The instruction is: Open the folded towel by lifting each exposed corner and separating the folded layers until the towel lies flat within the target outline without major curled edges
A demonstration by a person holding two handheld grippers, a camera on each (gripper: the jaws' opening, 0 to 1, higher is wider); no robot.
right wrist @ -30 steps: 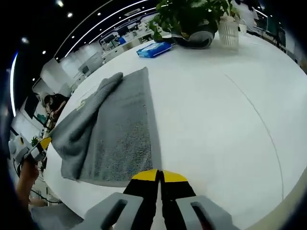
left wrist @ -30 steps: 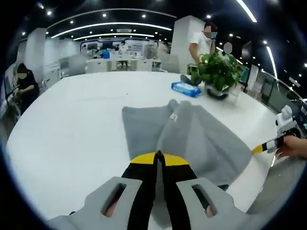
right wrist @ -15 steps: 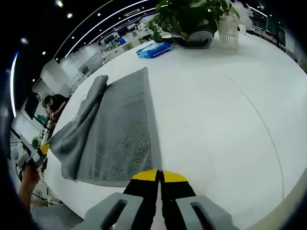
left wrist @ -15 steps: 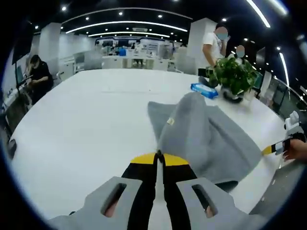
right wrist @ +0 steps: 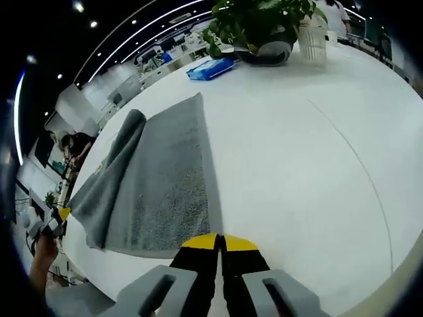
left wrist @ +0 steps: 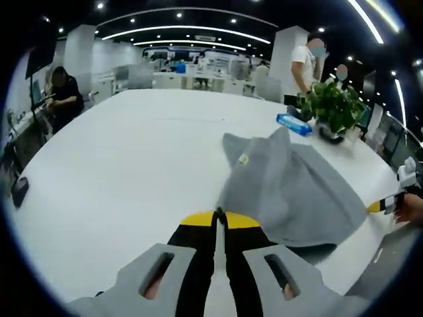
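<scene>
Centrally in our left gripper view, the left gripper [left wrist: 219, 214] pinches a raised grey towel [left wrist: 284, 191] layer; our right gripper [right wrist: 220, 239] clamps the towel's edge.

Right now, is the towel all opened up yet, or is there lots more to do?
Partly. The left gripper is shut on a corner of the grey towel and holds its top layer up off the white table, so one fold is opening. The right gripper pins the towel's near edge. Still left: laying that raised layer flat and smoothing any curled edges.
</scene>
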